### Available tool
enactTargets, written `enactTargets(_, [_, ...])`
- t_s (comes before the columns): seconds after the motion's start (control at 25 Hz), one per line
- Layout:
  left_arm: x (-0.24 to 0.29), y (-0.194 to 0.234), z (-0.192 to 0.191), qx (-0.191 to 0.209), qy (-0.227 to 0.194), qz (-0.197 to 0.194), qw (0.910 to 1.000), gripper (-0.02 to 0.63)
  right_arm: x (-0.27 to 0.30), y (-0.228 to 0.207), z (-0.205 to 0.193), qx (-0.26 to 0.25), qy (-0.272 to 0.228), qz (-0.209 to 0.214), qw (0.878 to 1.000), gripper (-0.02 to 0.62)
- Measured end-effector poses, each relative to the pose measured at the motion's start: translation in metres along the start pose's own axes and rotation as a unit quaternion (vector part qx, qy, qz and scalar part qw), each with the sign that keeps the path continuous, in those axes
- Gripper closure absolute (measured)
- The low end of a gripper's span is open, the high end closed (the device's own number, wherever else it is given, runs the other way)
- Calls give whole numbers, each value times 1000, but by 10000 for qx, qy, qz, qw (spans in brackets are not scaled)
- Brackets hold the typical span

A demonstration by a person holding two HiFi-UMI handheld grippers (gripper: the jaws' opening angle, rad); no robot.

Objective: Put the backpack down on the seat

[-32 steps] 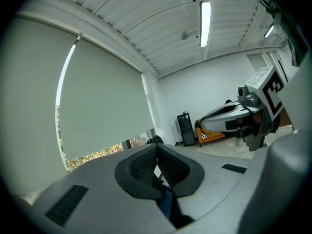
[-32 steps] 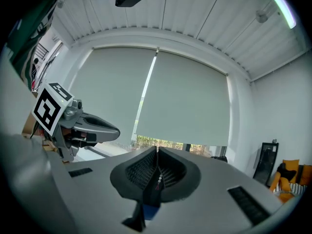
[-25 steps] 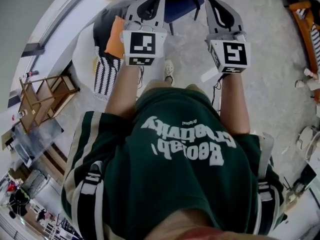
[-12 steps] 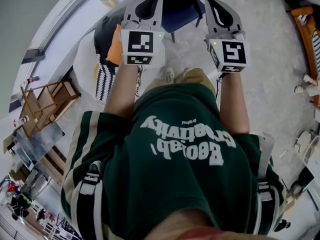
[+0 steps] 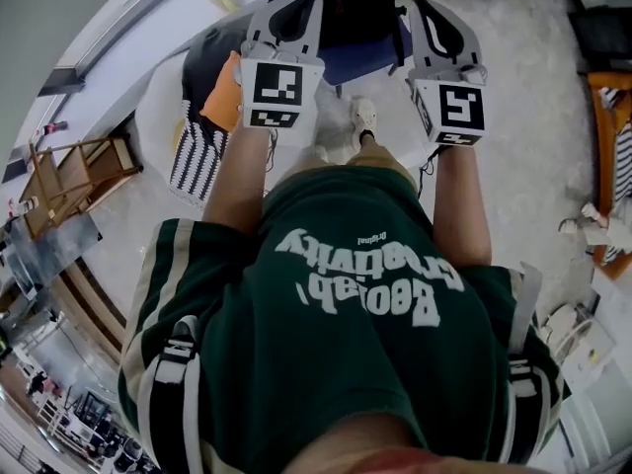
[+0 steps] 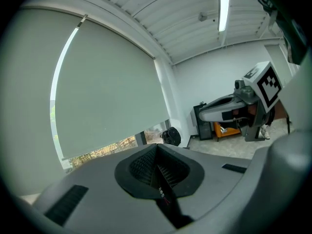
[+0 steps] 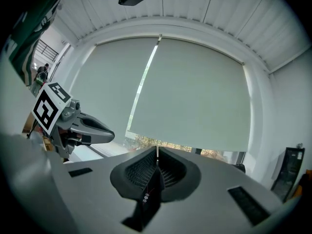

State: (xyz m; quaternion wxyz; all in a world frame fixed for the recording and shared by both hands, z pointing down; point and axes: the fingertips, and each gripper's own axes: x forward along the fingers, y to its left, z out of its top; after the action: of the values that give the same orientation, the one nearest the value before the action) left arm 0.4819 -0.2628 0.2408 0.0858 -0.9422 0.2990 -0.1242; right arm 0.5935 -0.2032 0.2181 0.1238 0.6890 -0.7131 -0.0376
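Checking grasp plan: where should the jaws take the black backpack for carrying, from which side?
By the strap, one per gripper: left gripper and right gripper are each shut on thin flat webbing, which closed jaws suit; the backpack itself looks too bulky. Come near level from the person's side, so it hangs ahead.

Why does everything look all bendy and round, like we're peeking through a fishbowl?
Head view: a very wide lens bends the floor into a bowl around the person. Left gripper view: the ceiling lamp glares white, and the corners go black. Right gripper view: the straight window blind bows into an arch, and the picture's edges look soft.
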Motion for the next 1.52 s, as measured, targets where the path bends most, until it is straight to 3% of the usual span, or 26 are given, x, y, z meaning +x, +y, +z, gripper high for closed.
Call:
enactTargets(0.28, [80,25,-7,-130,397,703,9967,589,88,-63,-18,61,-87,828,9965,558])
enactTargets(0.64, [133,34,-41,-177,931,1170,9886,588,144,-99,-65,272,33,1432,9893,557])
enactTargets(0.72, [141,33,-48,-237,997,1128,9883,576,153,-101,-78,340,129,1580,9868,557])
enactTargets(0.76, [145,32,-52,-271,1031,1081,9884,525,158,-101,-84,355,188,1634,9857,557])
enactTargets(0.88, [155,31,-69,-393,1159,954,9879,463,170,-98,-109,426,435,1806,9817,542])
enactTargets(0.96, [160,29,-86,-487,1267,888,9868,432,176,-95,-128,517,607,1895,9786,449])
enactTargets(1.2, [181,40,-140,-864,1609,666,9809,359,209,-85,-179,678,1135,2180,9669,369])
enactTargets(1.52, [212,53,-205,-1357,2140,278,9670,311,253,-83,-235,1077,1752,2299,9512,341])
